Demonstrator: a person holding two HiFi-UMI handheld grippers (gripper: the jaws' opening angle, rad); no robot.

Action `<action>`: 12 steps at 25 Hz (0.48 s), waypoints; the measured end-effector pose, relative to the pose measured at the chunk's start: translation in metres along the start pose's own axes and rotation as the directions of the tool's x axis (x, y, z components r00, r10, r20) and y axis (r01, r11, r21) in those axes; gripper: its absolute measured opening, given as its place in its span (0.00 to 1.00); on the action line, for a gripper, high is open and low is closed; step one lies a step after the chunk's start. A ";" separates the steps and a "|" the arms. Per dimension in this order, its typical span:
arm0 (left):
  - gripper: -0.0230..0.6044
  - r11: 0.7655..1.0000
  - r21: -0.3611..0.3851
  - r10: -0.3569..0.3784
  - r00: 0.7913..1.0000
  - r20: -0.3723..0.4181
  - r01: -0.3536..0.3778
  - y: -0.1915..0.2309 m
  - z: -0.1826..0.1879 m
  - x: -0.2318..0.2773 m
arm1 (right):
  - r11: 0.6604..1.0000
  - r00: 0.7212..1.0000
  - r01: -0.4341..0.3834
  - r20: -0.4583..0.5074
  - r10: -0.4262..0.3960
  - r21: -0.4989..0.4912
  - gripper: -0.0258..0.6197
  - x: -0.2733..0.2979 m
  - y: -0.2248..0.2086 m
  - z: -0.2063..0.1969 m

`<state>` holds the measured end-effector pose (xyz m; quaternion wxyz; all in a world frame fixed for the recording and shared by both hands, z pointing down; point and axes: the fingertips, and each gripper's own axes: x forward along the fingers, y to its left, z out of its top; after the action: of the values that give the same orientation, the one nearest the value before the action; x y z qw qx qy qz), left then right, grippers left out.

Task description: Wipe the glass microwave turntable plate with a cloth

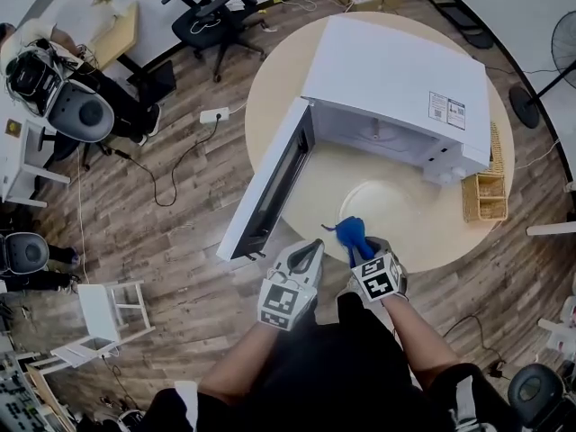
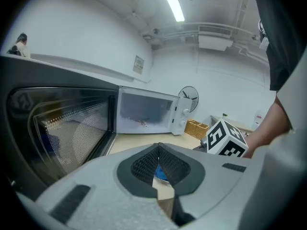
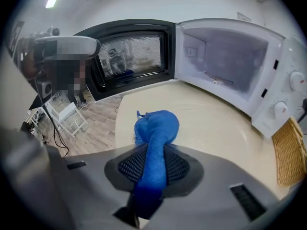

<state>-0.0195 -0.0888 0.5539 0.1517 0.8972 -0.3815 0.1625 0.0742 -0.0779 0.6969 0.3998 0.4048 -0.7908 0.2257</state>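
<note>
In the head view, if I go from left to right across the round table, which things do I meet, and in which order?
microwave door, standing open → blue cloth → glass plate → wicker basket

Bright ceiling light, fisheye edges, sharp
</note>
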 end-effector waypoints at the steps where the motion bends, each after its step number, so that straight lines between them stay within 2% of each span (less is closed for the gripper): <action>1: 0.05 1.000 0.001 -0.002 1.000 0.002 0.002 -0.001 0.001 0.001 | 1.000 1.000 0.009 -0.001 -0.009 0.004 0.16 -0.001 -0.003 -0.002; 12: 0.05 0.999 0.021 -0.042 0.999 -0.003 0.042 -0.012 0.006 0.012 | 0.986 0.990 0.140 -0.022 -0.139 0.086 0.16 -0.018 -0.050 -0.026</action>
<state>-0.0015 -0.0910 0.5514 0.1459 0.9064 -0.3606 0.1643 0.1337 -0.0807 0.6990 0.4031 0.4742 -0.7467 0.2346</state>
